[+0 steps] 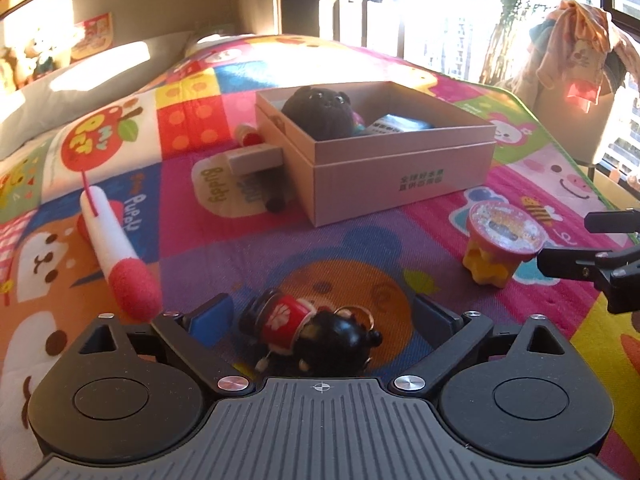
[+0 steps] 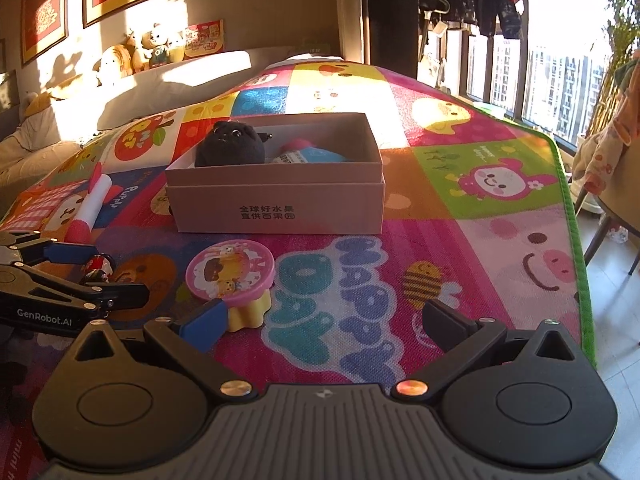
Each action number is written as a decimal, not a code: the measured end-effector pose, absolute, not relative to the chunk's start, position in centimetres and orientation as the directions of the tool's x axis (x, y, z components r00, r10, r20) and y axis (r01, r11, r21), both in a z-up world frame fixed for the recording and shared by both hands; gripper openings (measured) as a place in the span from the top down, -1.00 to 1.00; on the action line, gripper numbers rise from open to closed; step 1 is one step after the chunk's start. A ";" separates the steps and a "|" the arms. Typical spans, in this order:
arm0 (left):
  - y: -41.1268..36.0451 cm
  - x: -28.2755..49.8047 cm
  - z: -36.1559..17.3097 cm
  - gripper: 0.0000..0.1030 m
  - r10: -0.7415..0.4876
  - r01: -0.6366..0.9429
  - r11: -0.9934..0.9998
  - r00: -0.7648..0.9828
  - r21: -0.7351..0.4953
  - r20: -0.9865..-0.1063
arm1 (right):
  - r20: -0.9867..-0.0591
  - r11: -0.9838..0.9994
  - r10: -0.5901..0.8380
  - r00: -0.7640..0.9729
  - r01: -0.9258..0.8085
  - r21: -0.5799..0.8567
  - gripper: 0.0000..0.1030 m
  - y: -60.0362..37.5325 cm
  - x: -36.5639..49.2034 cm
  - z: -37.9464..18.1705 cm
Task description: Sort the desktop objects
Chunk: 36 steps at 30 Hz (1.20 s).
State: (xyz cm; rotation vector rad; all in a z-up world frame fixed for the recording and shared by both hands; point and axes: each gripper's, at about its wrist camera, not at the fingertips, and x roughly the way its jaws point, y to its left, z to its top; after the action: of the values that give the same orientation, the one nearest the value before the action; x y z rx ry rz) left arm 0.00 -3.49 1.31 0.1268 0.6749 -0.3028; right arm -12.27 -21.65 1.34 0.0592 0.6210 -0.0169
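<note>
A small figurine keychain [image 1: 316, 332] with a black head and a red body lies on the colourful play mat [image 1: 224, 252]. It rests between the fingers of my left gripper [image 1: 324, 316], which stands open with its pads clear of the figurine. The right wrist view shows the same left gripper [image 2: 114, 274] around the figurine [image 2: 98, 268]. A pink-lidded yellow jelly cup [image 2: 232, 276] stands just ahead of my right gripper [image 2: 326, 324], near its left finger; this gripper is open and holds nothing. A tan cardboard box [image 1: 400, 176] holds a black plush [image 1: 320, 112] and a blue packet [image 1: 400, 124].
A white foam stick with a red tip [image 1: 116, 248] lies to the left. A wooden block [image 1: 256, 158] and a small red item [image 1: 248, 134] sit against the box's left side. The mat's green edge [image 2: 576, 240] drops to the floor on the right, beside a chair.
</note>
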 end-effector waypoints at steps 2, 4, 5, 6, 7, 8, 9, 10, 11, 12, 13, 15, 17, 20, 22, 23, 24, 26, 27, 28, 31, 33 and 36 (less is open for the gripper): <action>-3.1 -0.8 1.5 -0.96 -0.235 0.319 0.947 0.745 0.024 -0.625 | -0.587 0.997 0.005 0.809 0.044 0.068 -1.00 -21.9 -12.3 1.2; -2.7 -1.7 1.4 -0.98 -0.240 0.330 0.944 0.740 0.028 -0.628 | -0.587 0.996 0.026 0.809 0.028 0.083 -1.00 -21.9 -12.6 1.1; -2.5 -2.1 1.2 -0.99 -0.240 0.328 0.944 0.733 0.022 -0.637 | -0.593 0.996 0.046 0.804 0.007 0.087 -1.00 -21.8 -12.8 1.1; -2.1 -2.4 0.8 -0.99 -0.241 0.323 0.946 0.717 0.006 -0.654 | -0.604 0.996 0.066 0.794 -0.015 0.090 -1.00 -21.7 -12.9 1.0; -1.8 -2.6 0.6 -0.99 -0.241 0.314 0.949 0.707 -0.010 -0.665 | -0.620 0.995 0.086 0.780 -0.033 0.096 -1.00 -21.6 -12.9 0.8; -1.4 -2.9 0.7 -1.00 -0.239 0.301 0.954 0.715 -0.020 -0.658 | -0.637 0.993 0.104 0.764 -0.045 0.109 -1.00 -21.6 -12.8 0.5; -1.0 -3.1 0.6 -1.00 -0.229 0.282 0.959 0.712 -0.029 -0.663 | -0.656 0.991 0.120 0.746 -0.047 0.127 -1.00 -21.6 -12.7 0.2; -0.6 -3.5 0.6 -1.00 -0.224 0.271 0.962 0.721 -0.030 -0.656 | -0.667 0.990 0.122 0.735 -0.041 0.135 -1.00 -21.5 -12.6 0.0; -0.3 -3.6 0.6 -1.00 -0.215 0.261 0.965 0.722 -0.029 -0.658 | -0.666 0.991 0.118 0.737 -0.040 0.132 -1.00 -21.4 -12.6 0.1; -0.1 -3.8 0.5 -1.00 -0.211 0.259 0.966 0.723 -0.025 -0.658 | -0.671 0.990 0.118 0.732 -0.036 0.136 -1.00 -21.3 -12.5 0.1; 0.1 -3.9 0.5 -1.00 -0.215 0.262 0.965 0.723 -0.028 -0.656 | -0.671 0.990 0.114 0.733 -0.027 0.139 -1.00 -21.2 -12.4 0.1; 0.3 -4.0 0.5 -1.00 -0.220 0.273 0.962 0.721 -0.023 -0.657 | -0.668 0.991 0.103 0.737 -0.019 0.132 -1.00 -20.8 -12.4 0.0; 0.6 -4.2 0.4 -1.00 -0.222 0.287 0.958 0.719 -0.010 -0.659 | -0.667 0.993 0.100 0.738 -0.032 0.114 -1.00 -20.2 -12.4 -0.1; 1.5 -4.4 0.4 -1.00 -0.209 0.280 0.960 0.722 0.002 -0.660 | -0.659 0.990 0.127 0.741 -0.052 0.132 -1.00 -19.5 -12.5 -0.1; 2.4 -4.5 0.3 -1.00 -0.185 0.247 0.969 0.727 0.001 -0.661 | -0.659 0.989 0.144 0.738 -0.078 0.129 -1.00 -18.5 -12.5 -0.1; 2.8 -4.6 0.4 -1.00 -0.174 0.234 0.972 0.730 0.003 -0.661 | -0.658 0.987 0.156 0.737 -0.095 0.127 -1.00 -18.1 -12.5 -0.1; 3.1 -4.7 0.4 -1.00 -0.162 0.226 0.974 0.732 0.010 -0.662 | -0.658 0.987 0.161 0.736 -0.106 0.123 -1.00 -17.7 -12.6 -0.1; 3.3 -4.9 0.4 -1.00 -0.145 0.212 0.977 0.735 0.021 -0.662 | -0.656 0.985 0.171 0.735 -0.115 0.128 -1.00 -17.1 -12.7 -0.1; 3.2 -4.9 0.5 -1.00 -0.142 0.207 0.978 0.735 0.020 -0.662 | -0.654 0.984 0.176 0.736 -0.121 0.129 -1.00 -16.9 -12.9 0.0; 3.0 -4.8 0.6 -1.00 -0.142 0.205 0.979 0.736 0.017 -0.662 | -0.654 0.984 0.181 0.734 -0.133 0.122 -1.00 -16.6 -12.9 0.0; 1.9 -4.4 0.7 -1.00 -0.139 0.208 0.978 0.732 0.024 -0.666 | -0.666 0.985 0.167 0.727 -0.149 0.085 -1.00 -16.6 -12.6 -0.1; 1.7 -4.2 0.7 -1.00 -0.146 0.212 0.977 0.729 0.018 -0.668 | -0.668 0.984 0.177 0.723 -0.153 0.094 -1.00 -17.3 -12.4 -0.1; 2.0 -4.3 0.6 -1.00 -0.149 0.208 0.978 0.729 0.010 -0.668 | -0.673 0.984 0.172 0.720 -0.160 0.080 -1.00 -17.3 -12.3 -0.1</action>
State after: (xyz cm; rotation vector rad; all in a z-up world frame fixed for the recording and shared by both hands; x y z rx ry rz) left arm -4.29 1.97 0.64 0.0859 0.7284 -0.1969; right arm -12.26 -17.33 -0.06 0.0164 0.7452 0.1836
